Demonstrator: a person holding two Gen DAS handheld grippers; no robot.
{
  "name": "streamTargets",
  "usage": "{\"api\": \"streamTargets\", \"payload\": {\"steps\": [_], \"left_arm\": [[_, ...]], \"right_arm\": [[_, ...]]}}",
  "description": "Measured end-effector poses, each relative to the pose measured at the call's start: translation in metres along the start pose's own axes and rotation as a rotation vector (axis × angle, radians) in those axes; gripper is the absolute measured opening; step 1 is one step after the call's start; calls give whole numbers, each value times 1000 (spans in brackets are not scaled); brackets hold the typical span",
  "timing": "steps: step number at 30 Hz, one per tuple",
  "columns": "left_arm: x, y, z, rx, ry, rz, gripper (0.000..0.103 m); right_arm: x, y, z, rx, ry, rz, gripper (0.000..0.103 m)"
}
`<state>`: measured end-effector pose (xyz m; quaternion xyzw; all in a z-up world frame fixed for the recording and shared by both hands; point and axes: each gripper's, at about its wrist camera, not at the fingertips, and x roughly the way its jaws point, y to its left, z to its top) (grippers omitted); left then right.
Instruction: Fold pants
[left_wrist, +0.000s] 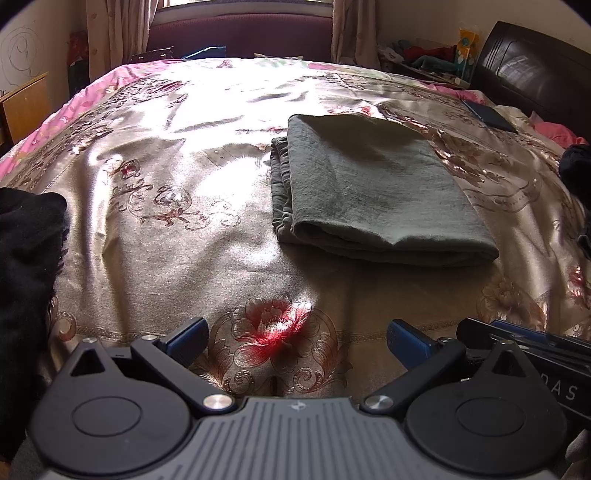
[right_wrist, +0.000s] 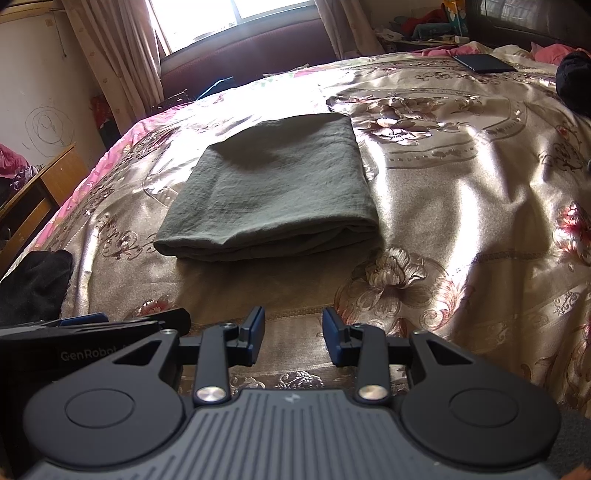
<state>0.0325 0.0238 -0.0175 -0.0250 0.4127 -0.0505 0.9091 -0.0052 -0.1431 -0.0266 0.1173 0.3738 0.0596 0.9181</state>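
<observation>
The grey-green pants (left_wrist: 373, 184) lie folded into a flat rectangle on the floral satin bedspread (left_wrist: 166, 229), with the waistband edge showing on its left side. They also show in the right wrist view (right_wrist: 280, 192). My left gripper (left_wrist: 297, 341) is open and empty, held low over the bedspread near the bed's front, well short of the pants. My right gripper (right_wrist: 293, 334) is open and empty, just short of the pants' near fold. The left gripper shows in the right wrist view at the lower left (right_wrist: 92, 325).
A black garment (left_wrist: 26, 251) lies at the bed's left edge, also in the right wrist view (right_wrist: 35, 284). A dark flat tablet (right_wrist: 484, 62) and another black cloth (right_wrist: 574, 81) sit far right. A wooden cabinet (right_wrist: 33, 203) stands left of the bed.
</observation>
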Motion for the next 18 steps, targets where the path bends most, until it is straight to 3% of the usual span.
{"api": "streamTargets", "payload": {"steps": [18], "left_arm": [[4, -1, -1, -12, 25, 17, 103]], "right_arm": [[2, -3, 1, 2, 9, 10, 35]]}}
